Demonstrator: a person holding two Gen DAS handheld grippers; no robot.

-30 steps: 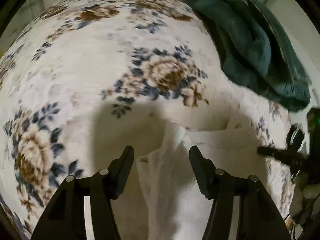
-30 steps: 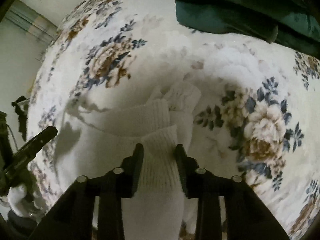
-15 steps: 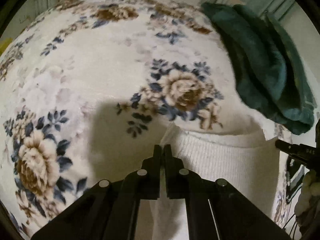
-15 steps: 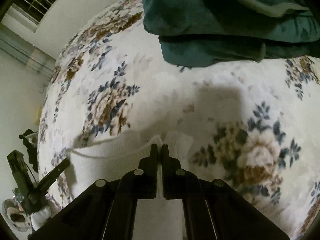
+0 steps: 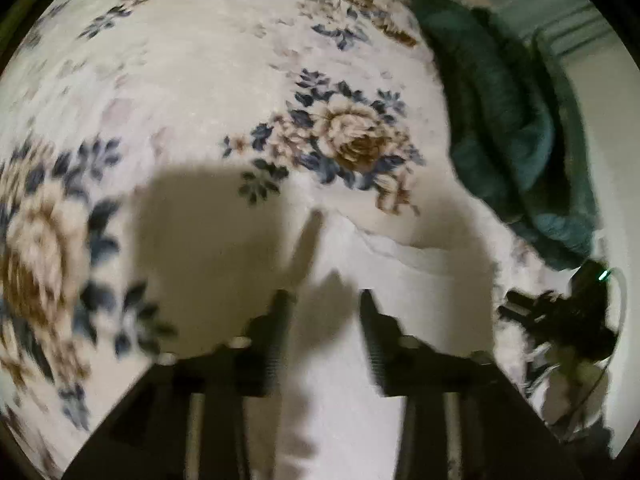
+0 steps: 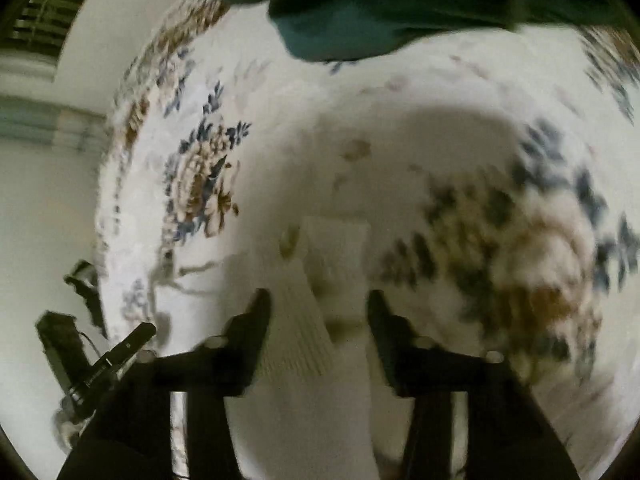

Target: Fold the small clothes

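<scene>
No legible writing, perhaps blur-hidden.

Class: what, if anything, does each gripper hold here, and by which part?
Nothing. The left gripper and right gripper are both open, and the white garment lies between their fingers, unclamped.

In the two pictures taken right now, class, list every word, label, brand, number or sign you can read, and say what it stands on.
None can be read.
White ribbed knit garment: no tag or print shows.
Floral patterned bedspread: flowers only, no lettering.
Dark green folded blanket: plain.
Left hand-held gripper, seen from the right wrist camera: any marking is too blurred to read.
</scene>
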